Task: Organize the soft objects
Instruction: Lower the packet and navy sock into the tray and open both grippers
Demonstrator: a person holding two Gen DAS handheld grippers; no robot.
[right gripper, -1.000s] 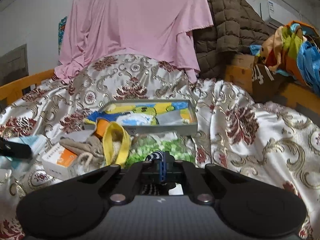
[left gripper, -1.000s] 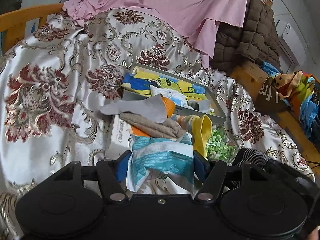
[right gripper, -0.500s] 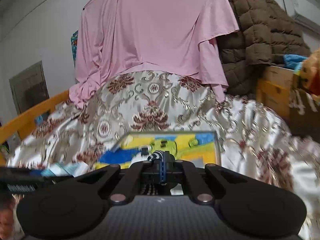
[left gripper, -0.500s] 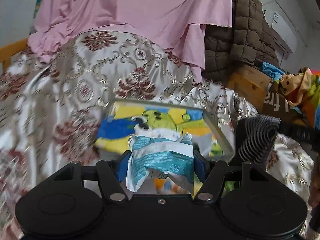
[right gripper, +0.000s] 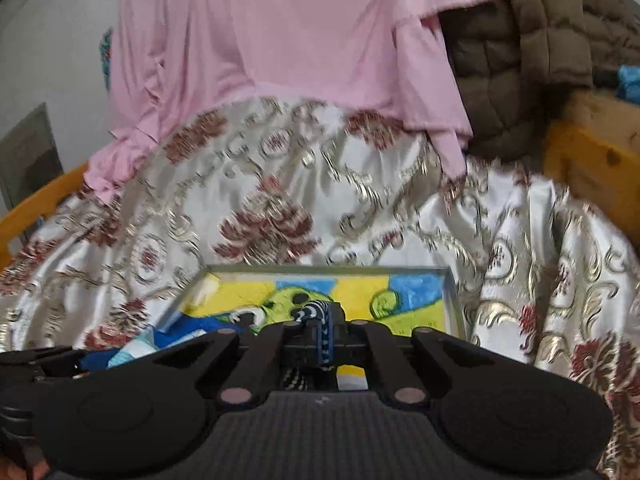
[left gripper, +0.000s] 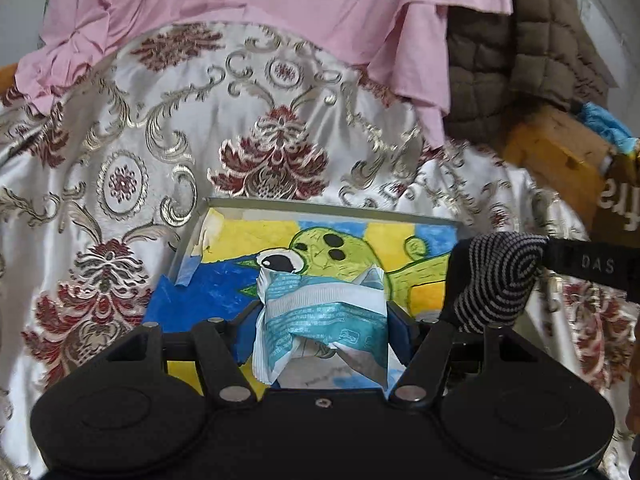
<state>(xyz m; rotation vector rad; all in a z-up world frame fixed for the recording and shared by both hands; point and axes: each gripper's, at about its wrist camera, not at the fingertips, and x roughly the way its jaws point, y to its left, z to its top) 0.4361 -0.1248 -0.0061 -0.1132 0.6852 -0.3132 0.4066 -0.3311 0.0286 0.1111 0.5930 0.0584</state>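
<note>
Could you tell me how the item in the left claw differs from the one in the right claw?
The tissue pack in the left claw is a crinkly teal-and-white plastic wrapper; the striped sock in the right claw is black-and-grey knit. The pack looks flat and wide, spreading the claw apart; the sock is bunched and pinched thin. Both are gripped above the tray with its cartoon lining.

Tray [left gripper: 192, 236] near edge hidden behind claw, striped sock [right gripper: 316, 312] mostly hidden, packet [left gripper: 324, 316] print illegible
</note>
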